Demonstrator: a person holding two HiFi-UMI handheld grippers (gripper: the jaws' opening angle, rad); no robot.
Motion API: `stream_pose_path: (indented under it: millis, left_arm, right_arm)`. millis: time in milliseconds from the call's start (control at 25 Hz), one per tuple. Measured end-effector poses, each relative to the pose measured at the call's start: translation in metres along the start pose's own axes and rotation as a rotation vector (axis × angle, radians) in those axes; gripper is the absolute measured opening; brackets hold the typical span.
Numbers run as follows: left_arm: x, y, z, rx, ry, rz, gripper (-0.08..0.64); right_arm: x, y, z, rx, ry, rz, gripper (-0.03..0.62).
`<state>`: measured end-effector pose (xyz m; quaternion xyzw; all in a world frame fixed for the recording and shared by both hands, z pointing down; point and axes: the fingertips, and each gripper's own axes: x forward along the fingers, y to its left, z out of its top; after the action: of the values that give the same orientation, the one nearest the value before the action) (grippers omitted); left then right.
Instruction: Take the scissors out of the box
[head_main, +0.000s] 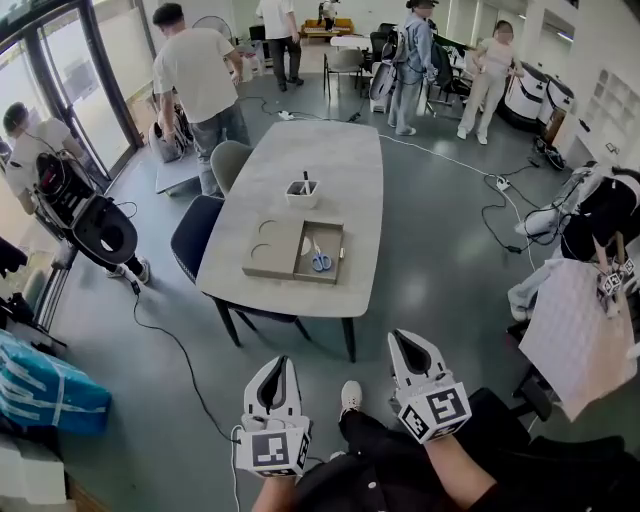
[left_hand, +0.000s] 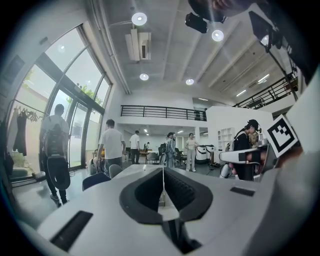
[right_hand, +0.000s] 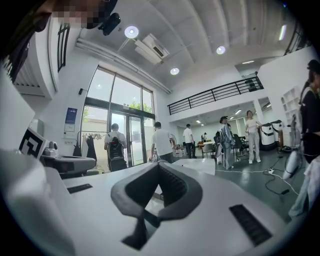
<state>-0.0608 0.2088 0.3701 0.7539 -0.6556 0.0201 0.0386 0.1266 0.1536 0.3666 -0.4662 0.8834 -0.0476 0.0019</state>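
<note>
The scissors (head_main: 319, 259), with blue handles, lie inside an open shallow cardboard box (head_main: 337, 248) near the front end of the grey table (head_main: 330, 150). The box's lid (head_main: 272, 247) lies flat beside it on the left. Both grippers are held low in front of me, well short of the table and apart from the box. My left gripper (head_main: 283, 363) is shut with nothing in it, its jaws meeting in a line in the left gripper view (left_hand: 162, 175). My right gripper (head_main: 401, 338) is shut and empty too (right_hand: 159, 169).
A small white holder (head_main: 303, 193) with a dark tool stands behind the box. Two chairs (head_main: 192, 235) sit at the table's left side. Several people stand beyond the table. Cables (head_main: 170, 345) trail over the floor, and equipment stands at the left (head_main: 95, 225) and right (head_main: 575, 330).
</note>
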Motion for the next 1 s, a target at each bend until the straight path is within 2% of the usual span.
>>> stream_pose_path:
  millis: [560,1000]
  left_arm:
    - [0.112,0.014,0.017,0.018,0.025,0.022,0.017]
    - [0.186,0.035,0.026,0.028,0.036,0.086,0.017]
  right_arm:
    - [0.097,-0.069,0.011,0.020,0.020,0.009,-0.003]
    - [0.178,-0.107,0.014,0.045,0.019,0.075,-0.003]
